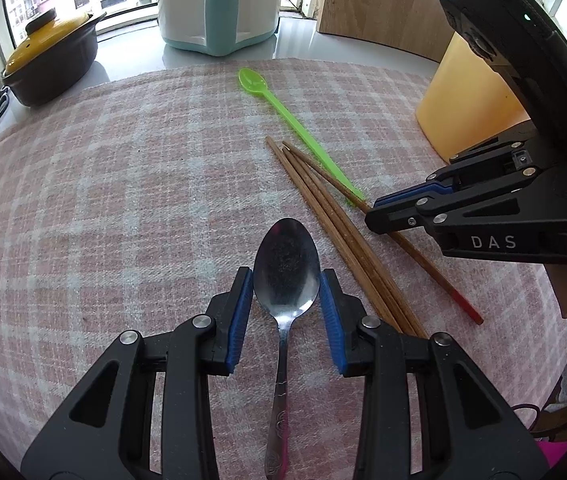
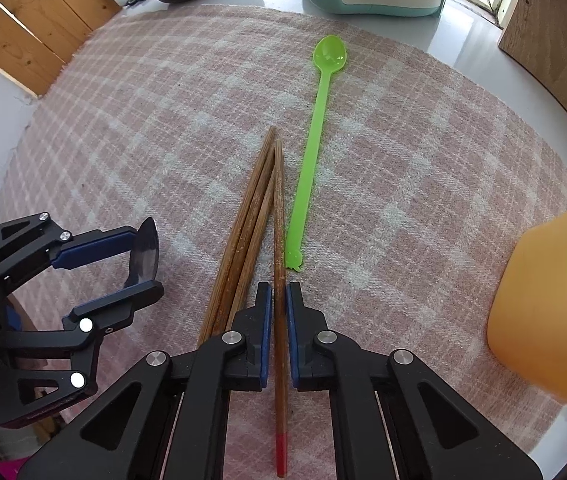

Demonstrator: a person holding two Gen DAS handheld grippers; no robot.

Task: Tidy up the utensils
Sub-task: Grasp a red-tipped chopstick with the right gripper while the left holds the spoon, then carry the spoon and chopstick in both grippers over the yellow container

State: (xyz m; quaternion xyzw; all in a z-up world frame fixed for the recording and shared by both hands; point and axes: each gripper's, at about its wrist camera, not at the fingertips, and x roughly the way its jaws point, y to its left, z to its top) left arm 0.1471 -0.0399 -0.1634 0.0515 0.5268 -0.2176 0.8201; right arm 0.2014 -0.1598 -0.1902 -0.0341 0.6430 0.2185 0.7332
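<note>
Left gripper [image 1: 286, 280] fingers part-spread, right gripper [image 2: 279, 300] fingers pinched close — both angled steeply down.

A dark pot [image 1: 53, 54] with a yellow lid and a teal-and-white box [image 1: 219, 4] stand past the checked cloth's [image 1: 123, 184] far edge.

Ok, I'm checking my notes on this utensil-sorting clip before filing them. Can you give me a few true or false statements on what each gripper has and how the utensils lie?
1. The left gripper has the bowl of the metal spoon between its pads. True.
2. The right gripper stands wide open over bare cloth. False: it is shut on the red-tipped chopstick.
3. The green plastic spoon is held by a gripper. False: it lies free on the checked cloth, beside the chopsticks.
4. Three more chopsticks lie together next to the gripped one. True.
5. The metal spoon's bowl points toward the camera. False: its handle runs back toward the camera.
</note>
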